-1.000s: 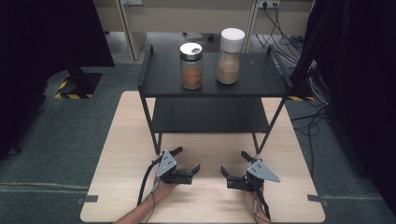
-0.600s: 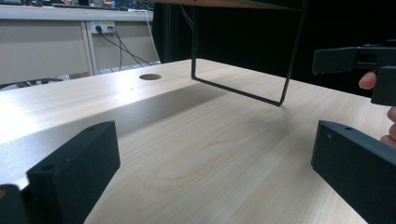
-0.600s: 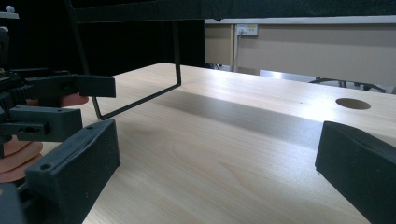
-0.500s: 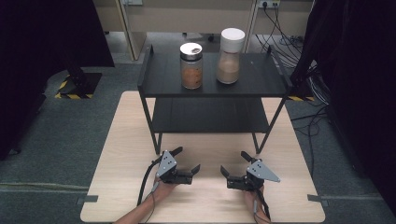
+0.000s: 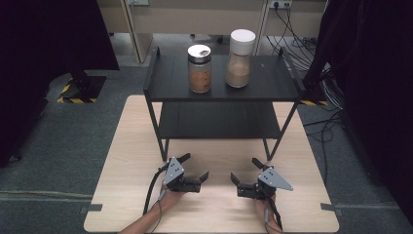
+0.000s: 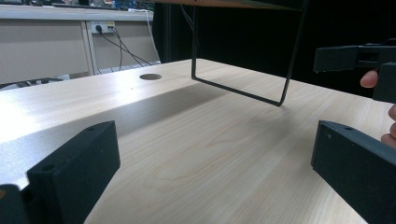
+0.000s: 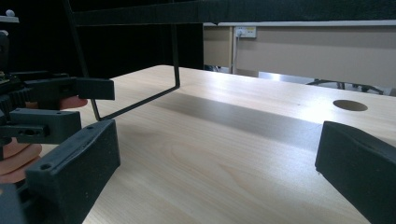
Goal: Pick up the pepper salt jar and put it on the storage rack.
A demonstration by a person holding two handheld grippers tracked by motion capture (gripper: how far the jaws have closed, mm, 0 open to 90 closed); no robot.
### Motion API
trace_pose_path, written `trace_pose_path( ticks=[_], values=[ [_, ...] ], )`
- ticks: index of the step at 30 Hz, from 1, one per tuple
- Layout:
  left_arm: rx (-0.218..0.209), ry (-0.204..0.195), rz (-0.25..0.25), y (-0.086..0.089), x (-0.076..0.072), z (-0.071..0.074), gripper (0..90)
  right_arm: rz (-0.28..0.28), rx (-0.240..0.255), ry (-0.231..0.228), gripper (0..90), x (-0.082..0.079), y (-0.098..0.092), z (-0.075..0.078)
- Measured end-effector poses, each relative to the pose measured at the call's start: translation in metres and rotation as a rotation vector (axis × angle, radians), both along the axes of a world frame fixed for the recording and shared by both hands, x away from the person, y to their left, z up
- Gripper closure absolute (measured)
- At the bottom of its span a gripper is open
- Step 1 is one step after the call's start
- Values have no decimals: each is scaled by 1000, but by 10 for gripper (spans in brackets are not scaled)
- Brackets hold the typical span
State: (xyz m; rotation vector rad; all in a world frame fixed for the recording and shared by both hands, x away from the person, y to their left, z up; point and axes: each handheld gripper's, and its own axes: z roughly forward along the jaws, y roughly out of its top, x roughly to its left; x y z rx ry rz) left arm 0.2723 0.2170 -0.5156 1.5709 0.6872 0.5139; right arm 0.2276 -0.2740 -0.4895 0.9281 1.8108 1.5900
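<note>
Jars stand side by side on the top board of a black shelf (image 5: pixel 263 87) in the upper middle of the high view: a silver-lidded jar (image 5: pixel 199 68) with orange-brown contents at left, a white-capped jar (image 5: pixel 239 58) with pale brown contents just beside it at right. Both sit well back from the jaws. The left gripper (image 5: pixel 194 169) and right gripper (image 5: pixel 245 171) rest low in the lower middle of the frame, on the wooden table (image 5: pixel 126 146) in front of the shelf, jaws spread wide and holding nothing, tips turned toward each other. Bare wood lies between them and up to the shelf's legs. In the left gripper view only tabletop lies between the jaws, the shelf's thin leg frame (image 6: pixel 243 91) beyond, upper centre. The table's near edge runs close under both hands.
</note>
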Motion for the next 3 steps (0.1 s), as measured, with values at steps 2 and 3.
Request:
trace_pose_path(
  ticks=[2, 3],
  values=[
    [-2, 1, 1, 0, 0, 0, 7, 0, 0, 0, 3, 0, 0, 0],
    [-2, 2, 1, 0, 0, 0, 7, -1, 0, 0, 3, 0, 0, 0]
  ],
)
